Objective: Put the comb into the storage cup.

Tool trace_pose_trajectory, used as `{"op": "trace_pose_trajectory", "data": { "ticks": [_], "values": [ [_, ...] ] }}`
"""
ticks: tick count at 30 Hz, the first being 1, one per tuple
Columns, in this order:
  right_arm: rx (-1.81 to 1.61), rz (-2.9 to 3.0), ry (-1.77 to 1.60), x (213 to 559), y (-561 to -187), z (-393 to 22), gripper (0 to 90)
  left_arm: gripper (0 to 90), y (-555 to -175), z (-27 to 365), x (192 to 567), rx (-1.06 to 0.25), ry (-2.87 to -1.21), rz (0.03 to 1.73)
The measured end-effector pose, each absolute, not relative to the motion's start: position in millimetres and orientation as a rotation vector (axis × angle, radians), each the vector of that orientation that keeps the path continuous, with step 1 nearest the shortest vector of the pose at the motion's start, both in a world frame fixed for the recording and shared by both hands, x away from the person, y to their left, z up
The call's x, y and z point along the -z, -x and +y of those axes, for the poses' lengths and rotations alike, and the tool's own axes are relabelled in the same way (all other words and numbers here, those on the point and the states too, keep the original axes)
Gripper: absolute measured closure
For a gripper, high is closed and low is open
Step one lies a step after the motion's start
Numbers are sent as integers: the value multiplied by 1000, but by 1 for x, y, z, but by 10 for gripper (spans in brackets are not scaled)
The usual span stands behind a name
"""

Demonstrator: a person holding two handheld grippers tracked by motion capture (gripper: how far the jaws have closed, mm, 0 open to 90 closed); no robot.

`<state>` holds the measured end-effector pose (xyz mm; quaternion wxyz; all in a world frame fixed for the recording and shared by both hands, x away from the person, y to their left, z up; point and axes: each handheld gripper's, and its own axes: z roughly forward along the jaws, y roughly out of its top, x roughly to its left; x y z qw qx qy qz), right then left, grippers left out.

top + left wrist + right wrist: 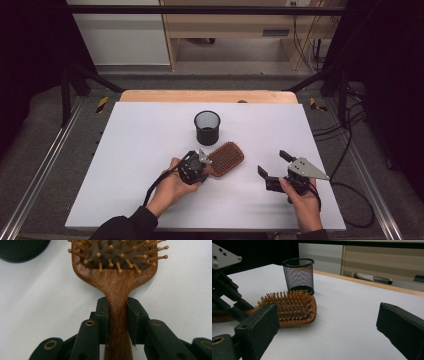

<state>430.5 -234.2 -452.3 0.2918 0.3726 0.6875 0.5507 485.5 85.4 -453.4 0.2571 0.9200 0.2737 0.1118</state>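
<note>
White table top [150,200], matte, sits on a wooden board whose edge shows as a strip along the far side, upper centre of the high view. Two items lie on it. Black mesh cup [207,127] stands upright just above frame centre. Wooden hairbrush [226,158] lies flat, bristles up, just below the cup and near it but apart, handle toward lower left. Rest of the surface is bare white out to the left, right and lower edges.
</note>
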Motion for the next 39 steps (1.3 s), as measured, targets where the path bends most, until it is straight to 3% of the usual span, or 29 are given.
{"op": "trace_pose_trajectory", "data": {
  "ticks": [9, 19, 39],
  "values": [
    [-1527, 1829, -1028, 451, -432, -231, 46, 729, -472, 106, 444, -392, -2318, 740],
    [-1678, 1895, -1040, 447, -437, -200, 47, 729, -459, 128, 441, -454, -2143, 739],
    [-1839, 1959, -1148, 437, -453, -150, 54, 729, -450, 138, 438, -464, -2052, 749]
  ]
}}
